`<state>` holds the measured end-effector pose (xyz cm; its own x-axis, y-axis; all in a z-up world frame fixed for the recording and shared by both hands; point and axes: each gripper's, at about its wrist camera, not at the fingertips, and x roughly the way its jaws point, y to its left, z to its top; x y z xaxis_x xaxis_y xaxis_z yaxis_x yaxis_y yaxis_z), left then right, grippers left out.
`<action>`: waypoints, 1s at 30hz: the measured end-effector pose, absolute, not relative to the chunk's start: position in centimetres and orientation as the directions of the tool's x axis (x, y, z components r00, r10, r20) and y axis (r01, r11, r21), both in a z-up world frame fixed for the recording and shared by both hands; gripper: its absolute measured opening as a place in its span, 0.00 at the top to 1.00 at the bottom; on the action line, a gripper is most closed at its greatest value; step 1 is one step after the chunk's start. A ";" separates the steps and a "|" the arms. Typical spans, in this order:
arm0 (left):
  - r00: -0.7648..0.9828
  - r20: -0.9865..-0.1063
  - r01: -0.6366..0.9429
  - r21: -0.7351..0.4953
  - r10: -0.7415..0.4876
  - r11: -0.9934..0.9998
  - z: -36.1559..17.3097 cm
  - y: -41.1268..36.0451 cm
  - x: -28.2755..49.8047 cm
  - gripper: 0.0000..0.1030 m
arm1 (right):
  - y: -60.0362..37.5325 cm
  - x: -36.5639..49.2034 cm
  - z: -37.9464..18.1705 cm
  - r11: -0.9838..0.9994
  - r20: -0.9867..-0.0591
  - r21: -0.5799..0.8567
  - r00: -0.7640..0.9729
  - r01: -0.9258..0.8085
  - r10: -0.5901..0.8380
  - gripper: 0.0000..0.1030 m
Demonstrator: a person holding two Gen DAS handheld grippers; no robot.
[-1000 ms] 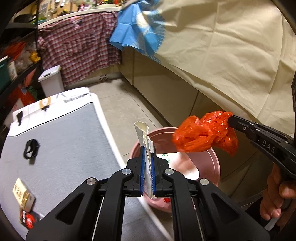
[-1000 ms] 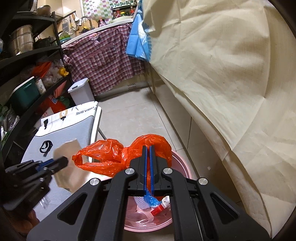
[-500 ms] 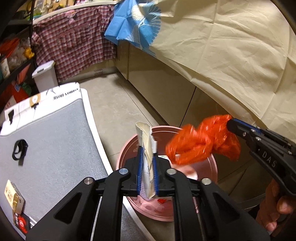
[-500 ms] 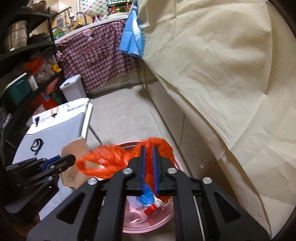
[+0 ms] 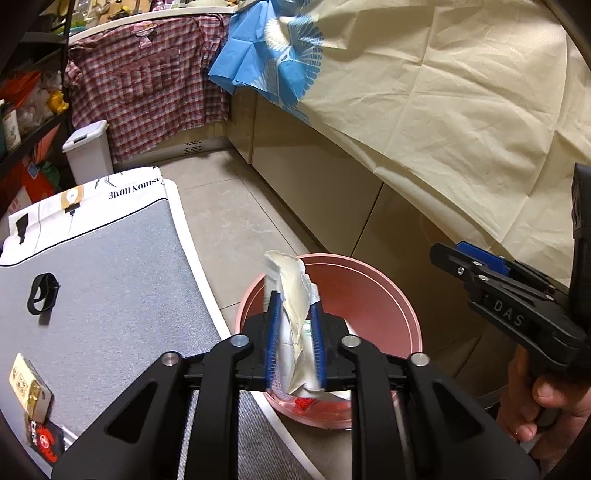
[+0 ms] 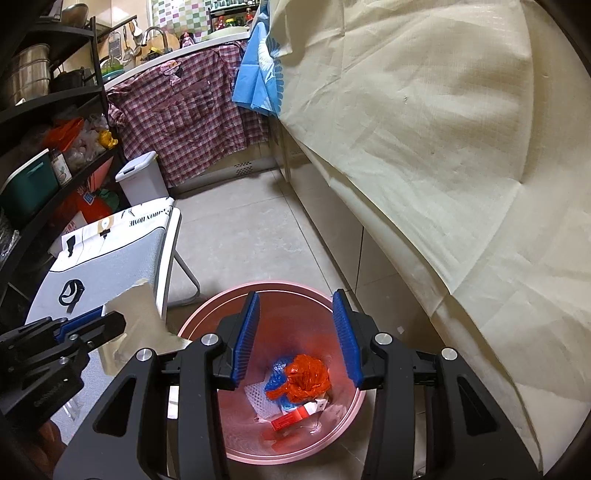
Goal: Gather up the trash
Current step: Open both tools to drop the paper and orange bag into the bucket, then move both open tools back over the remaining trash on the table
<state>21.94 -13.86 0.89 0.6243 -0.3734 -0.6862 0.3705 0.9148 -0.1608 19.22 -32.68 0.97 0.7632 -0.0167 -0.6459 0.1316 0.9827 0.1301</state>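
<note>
Orange bag (image 6: 303,377) lies in the pink bin (image 6: 221,314); right gripper (image 6: 298,341) gapes empty. Left gripper (image 5: 294,343) clamps a wrapper (image 5: 293,295) above the rim, undropped.

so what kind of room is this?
Most likely a home kitchen or utility corner: a sink faucet and hanging utensils on a tiled wall, a shelving rack with a steel pot, and a tiled floor.

bin (image 6: 334,295): on floor, right of board (image 5: 110,291) | bag (image 6: 304,376): in bin | band (image 5: 42,293), box (image 5: 27,384): on board | pail (image 5: 88,151): behind board
</note>
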 end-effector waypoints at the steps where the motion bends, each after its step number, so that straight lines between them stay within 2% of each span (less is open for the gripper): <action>1: 0.619 -0.688 0.372 -0.169 -0.379 0.913 0.9 -13.7 22.0 0.61 | -32.7 19.2 1.0 0.982 -0.645 0.134 0.764 0.134 -0.016 0.59; 8: 0.616 -0.682 0.359 -0.202 -0.394 0.911 1.4 -13.0 21.9 0.60 | -32.6 18.7 1.2 0.982 -0.639 0.137 0.769 0.131 -0.013 0.59; 16: 0.644 -0.670 0.349 -0.173 -0.370 0.921 2.8 -11.2 20.1 0.60 | -31.5 18.2 1.6 0.987 -0.616 0.132 0.788 0.093 0.008 0.59; 30: 0.724 -0.651 0.245 -0.065 -0.227 0.967 7.3 1.5 16.2 0.60 | -24.0 15.9 3.1 0.983 -0.546 0.122 0.817 -0.140 0.184 0.59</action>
